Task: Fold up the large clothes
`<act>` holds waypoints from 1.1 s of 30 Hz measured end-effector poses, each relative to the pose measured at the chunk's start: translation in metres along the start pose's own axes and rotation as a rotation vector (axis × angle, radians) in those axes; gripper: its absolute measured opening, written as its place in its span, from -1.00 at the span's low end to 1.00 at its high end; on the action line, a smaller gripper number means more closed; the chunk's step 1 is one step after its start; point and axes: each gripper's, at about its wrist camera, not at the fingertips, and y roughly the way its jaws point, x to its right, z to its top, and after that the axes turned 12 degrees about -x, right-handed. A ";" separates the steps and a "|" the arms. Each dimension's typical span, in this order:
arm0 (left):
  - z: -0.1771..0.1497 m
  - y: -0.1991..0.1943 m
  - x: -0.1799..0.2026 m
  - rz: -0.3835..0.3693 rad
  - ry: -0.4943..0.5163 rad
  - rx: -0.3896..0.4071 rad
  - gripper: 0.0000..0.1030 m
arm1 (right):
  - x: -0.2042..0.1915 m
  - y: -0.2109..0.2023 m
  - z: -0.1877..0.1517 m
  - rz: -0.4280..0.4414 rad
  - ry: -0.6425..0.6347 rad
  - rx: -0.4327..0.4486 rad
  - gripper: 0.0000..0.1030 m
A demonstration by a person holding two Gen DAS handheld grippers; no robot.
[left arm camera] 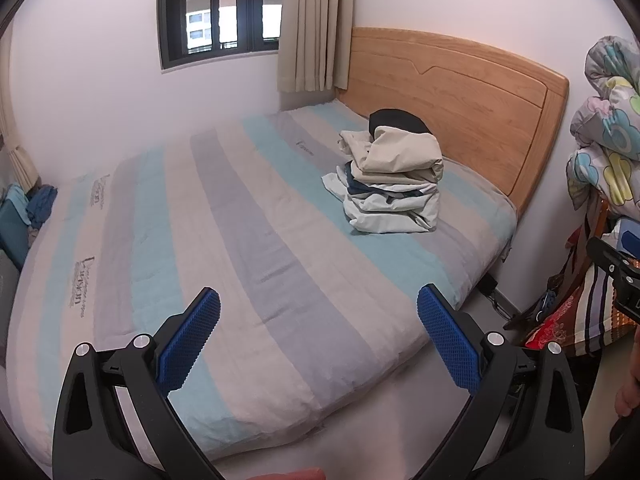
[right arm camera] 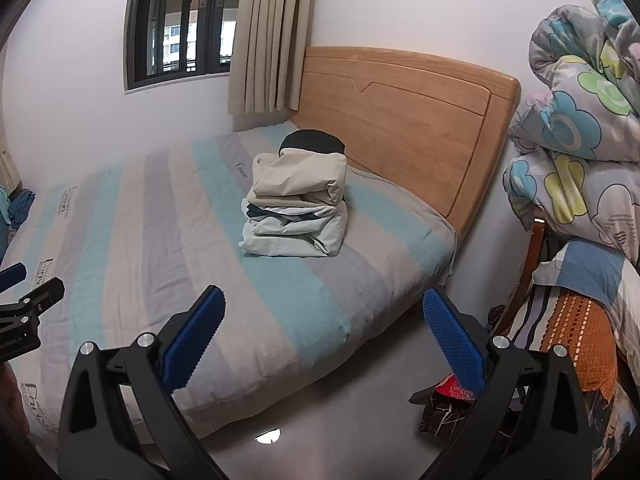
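Note:
A stack of folded clothes (left arm camera: 394,178) (right arm camera: 298,204) sits on the striped bed (left arm camera: 224,232) (right arm camera: 160,220) near the wooden headboard: a beige garment on top, pale blue and white ones beneath, a black item behind. My left gripper (left arm camera: 318,312) is open above the bed's near edge, holding nothing. My right gripper (right arm camera: 324,312) is open too, over the bed's corner and the floor, far from the stack. The left gripper (right arm camera: 16,296) shows at the left edge of the right wrist view; the right gripper (left arm camera: 620,280) shows at the right edge of the left wrist view.
A wooden headboard (left arm camera: 460,96) (right arm camera: 400,120) stands at the back, a window (left arm camera: 216,8) and beige curtain (right arm camera: 268,36) behind it. A chair at the right carries a flowered quilt (right arm camera: 580,128) and striped bedding (right arm camera: 576,320). Blue fabric (left arm camera: 40,206) lies at the bed's far left. Grey floor (right arm camera: 320,420) below.

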 end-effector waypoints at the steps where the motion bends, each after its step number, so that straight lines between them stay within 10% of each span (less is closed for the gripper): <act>1: -0.001 -0.001 -0.001 -0.001 0.002 0.000 0.88 | 0.000 0.000 0.000 -0.001 0.001 0.001 0.86; 33: 0.000 -0.006 0.004 -0.006 0.028 -0.006 0.88 | 0.004 -0.001 0.001 0.001 0.004 0.002 0.86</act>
